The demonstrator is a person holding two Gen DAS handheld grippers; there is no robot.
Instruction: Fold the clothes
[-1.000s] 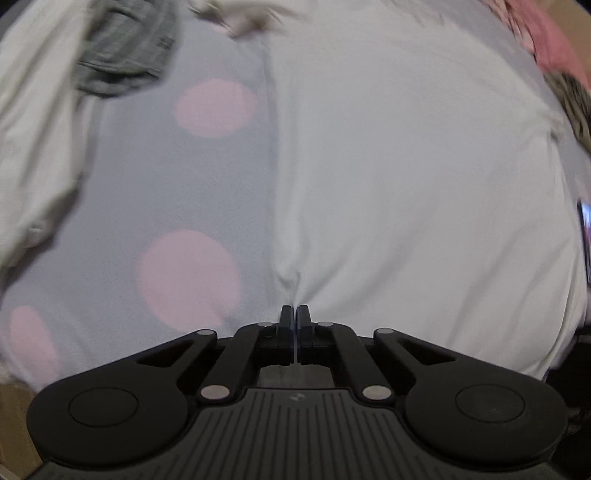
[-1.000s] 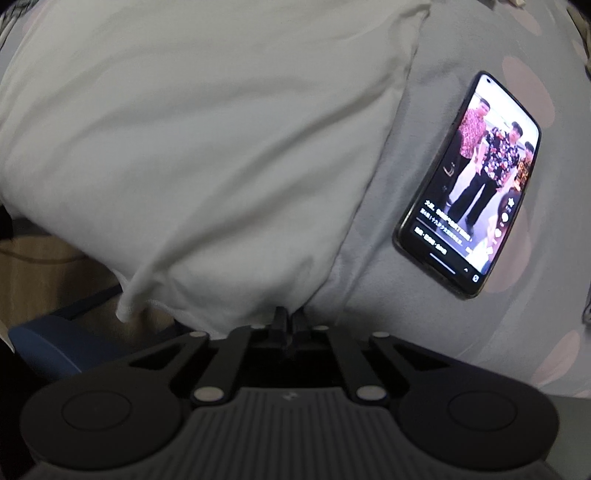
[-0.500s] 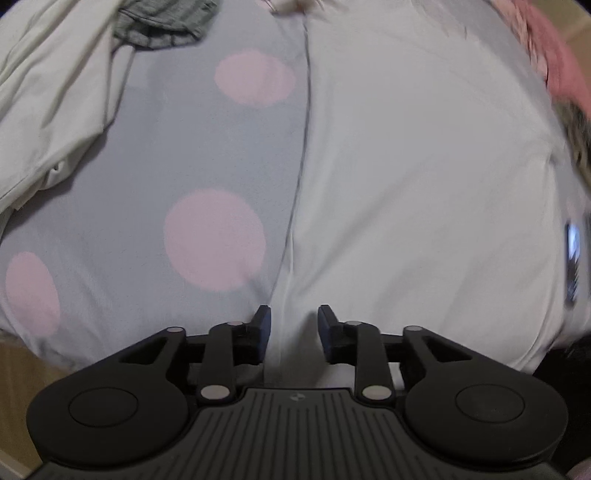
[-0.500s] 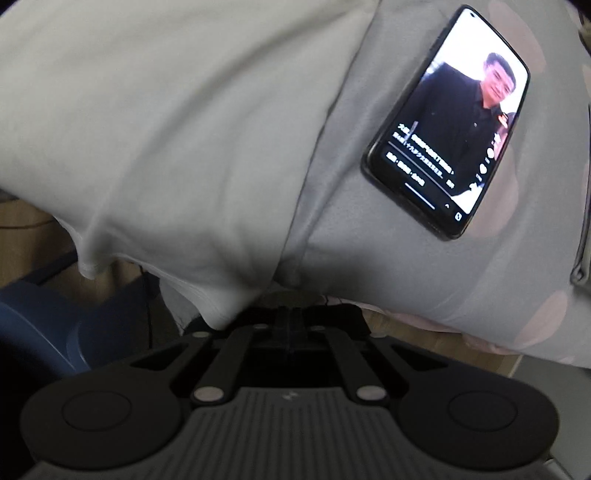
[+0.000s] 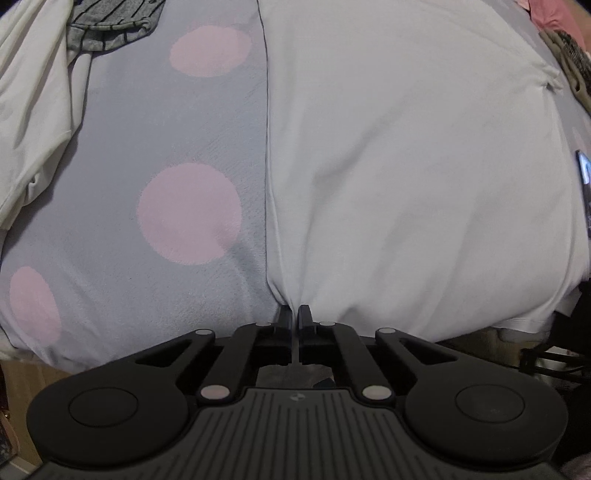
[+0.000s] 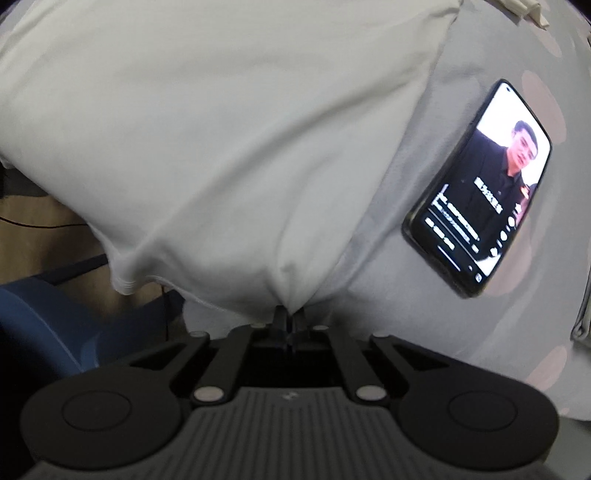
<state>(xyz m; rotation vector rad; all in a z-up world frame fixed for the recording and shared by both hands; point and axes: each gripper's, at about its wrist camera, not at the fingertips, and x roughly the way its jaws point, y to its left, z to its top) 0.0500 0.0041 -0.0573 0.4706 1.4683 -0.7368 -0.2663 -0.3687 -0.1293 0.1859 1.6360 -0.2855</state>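
A white garment (image 5: 406,166) lies spread flat on a grey bedsheet with pink dots (image 5: 177,155). My left gripper (image 5: 294,312) points down at the garment's near left corner, its jaws closed tight with the cloth's edge pinched between the pads. In the right wrist view the same white garment (image 6: 221,140) hangs a little over the bed's edge. My right gripper (image 6: 290,314) is shut on its near right corner, and the cloth bunches into a small peak at the fingertips.
A phone (image 6: 480,188) with a lit screen lies on the sheet just right of the garment; its edge (image 5: 584,177) shows in the left wrist view. A cream garment (image 5: 33,110), a grey striped one (image 5: 114,22) and a pink one (image 5: 554,14) lie around. A blue object (image 6: 37,332) stands beside the bed.
My left gripper opened at the garment's corner half a second ago and has shut on the cloth again. The right gripper stayed shut on its corner, shifting slightly over the bed's edge.
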